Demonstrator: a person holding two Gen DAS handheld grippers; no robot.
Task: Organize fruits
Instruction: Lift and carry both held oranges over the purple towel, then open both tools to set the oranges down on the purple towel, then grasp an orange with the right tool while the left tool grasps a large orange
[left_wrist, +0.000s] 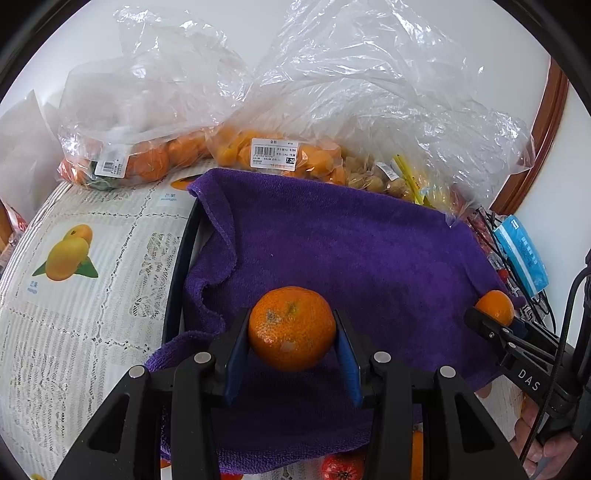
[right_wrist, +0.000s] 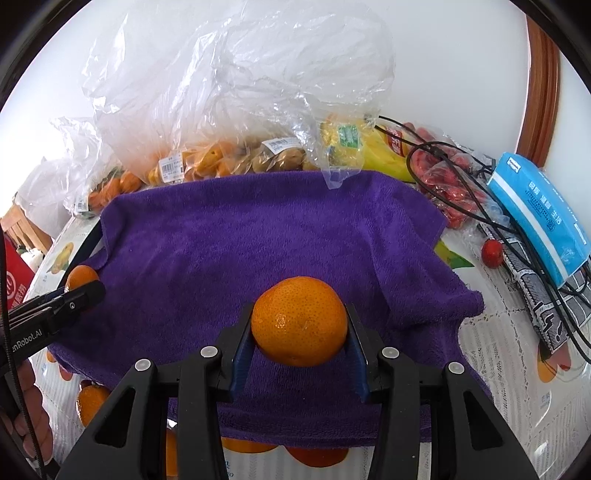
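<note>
Desk has a lacy white cloth printed with fruit pictures, and a purple towel is spread over the middle, right under both grippers. White wall behind, with wood trim to the right. Each gripper is clamped on one mandarin: left gripper squeezing a scuffed mandarin, right gripper squeezing a cleaner mandarin, both above the towel. Past the towel sit clear plastic bags of fruit; I count at least three with price labels. Right of the right gripper: one blue tissue pack and black cables. A few loose oranges peek out near the towel's front edge.
</note>
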